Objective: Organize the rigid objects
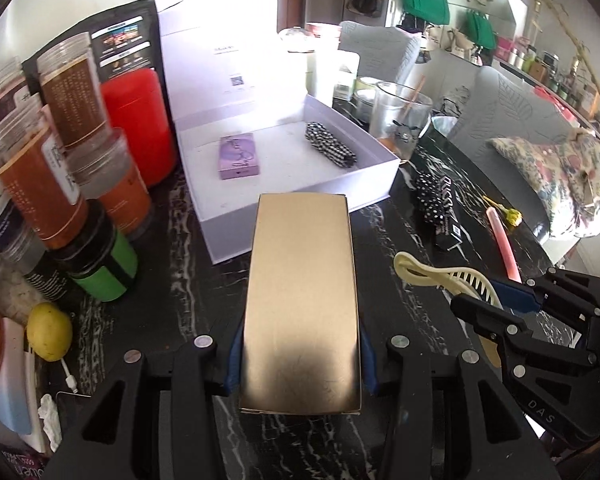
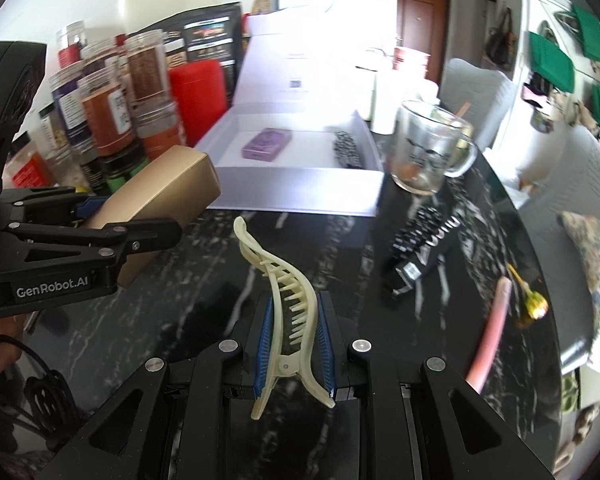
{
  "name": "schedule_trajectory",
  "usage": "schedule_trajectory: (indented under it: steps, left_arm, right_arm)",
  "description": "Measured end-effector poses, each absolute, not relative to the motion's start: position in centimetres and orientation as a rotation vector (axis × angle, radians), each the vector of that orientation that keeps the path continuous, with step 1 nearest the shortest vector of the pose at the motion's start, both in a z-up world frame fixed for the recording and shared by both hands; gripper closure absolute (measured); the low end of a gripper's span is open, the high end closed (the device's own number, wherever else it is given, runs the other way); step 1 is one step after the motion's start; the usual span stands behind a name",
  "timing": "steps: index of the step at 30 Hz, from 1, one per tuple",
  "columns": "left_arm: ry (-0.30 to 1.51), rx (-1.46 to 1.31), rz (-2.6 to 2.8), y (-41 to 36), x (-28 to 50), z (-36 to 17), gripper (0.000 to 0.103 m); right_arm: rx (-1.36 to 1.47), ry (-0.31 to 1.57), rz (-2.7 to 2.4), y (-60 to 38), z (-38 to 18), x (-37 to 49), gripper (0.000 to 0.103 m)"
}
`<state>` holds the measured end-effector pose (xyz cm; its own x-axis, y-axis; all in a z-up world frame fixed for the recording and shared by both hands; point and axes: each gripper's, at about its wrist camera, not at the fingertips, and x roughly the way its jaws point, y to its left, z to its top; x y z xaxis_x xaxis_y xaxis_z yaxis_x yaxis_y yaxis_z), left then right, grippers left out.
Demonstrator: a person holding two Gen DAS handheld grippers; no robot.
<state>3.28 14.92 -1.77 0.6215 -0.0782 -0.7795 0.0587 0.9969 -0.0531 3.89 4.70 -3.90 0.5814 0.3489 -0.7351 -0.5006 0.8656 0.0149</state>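
Observation:
My left gripper [image 1: 298, 360] is shut on a long gold box [image 1: 302, 300] and holds it above the dark marble table, short of an open white box [image 1: 300, 200]. The gold box also shows in the right wrist view [image 2: 168, 196]. The white box holds a small purple box [image 1: 238, 158] and a black-and-white checked item [image 1: 332, 144]. My right gripper [image 2: 294, 348] is shut on a cream hair clip [image 2: 286, 304], also seen in the left wrist view [image 1: 432, 276], over the table right of the gold box.
Stacked jars [image 1: 56, 184] and a red canister [image 1: 138, 120] crowd the left. A glass mug [image 2: 430, 148] stands right of the white box. A black dotted item [image 1: 440, 208], a pink stick [image 1: 504, 244] and a lemon [image 1: 49, 330] lie on the table [image 1: 172, 288].

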Motion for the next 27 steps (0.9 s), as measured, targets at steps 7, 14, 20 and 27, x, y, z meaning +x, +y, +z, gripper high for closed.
schedule_trajectory:
  steps: [7,14,20,27]
  left_arm:
    - [0.887,-0.029,-0.055,16.4,4.5,-0.9,0.058]
    - [0.864,-0.039,-0.041,17.6,5.6,0.2,0.058]
    - [0.837,-0.037,-0.043,17.9,6.8,1.3,0.058]
    - [0.797,-0.007,-0.028,17.6,8.4,2.8,0.058]
  right_arm:
    - [-0.225,0.8,0.542,6.8,-3.4,4.8,0.082]
    - [-0.237,0.774,0.549,7.8,-2.1,6.1,0.082]
    - [-0.252,0.745,0.547,8.5,-0.9,7.3,0.082]
    - [-0.263,0.709,0.538,8.8,0.7,8.6,0.082]
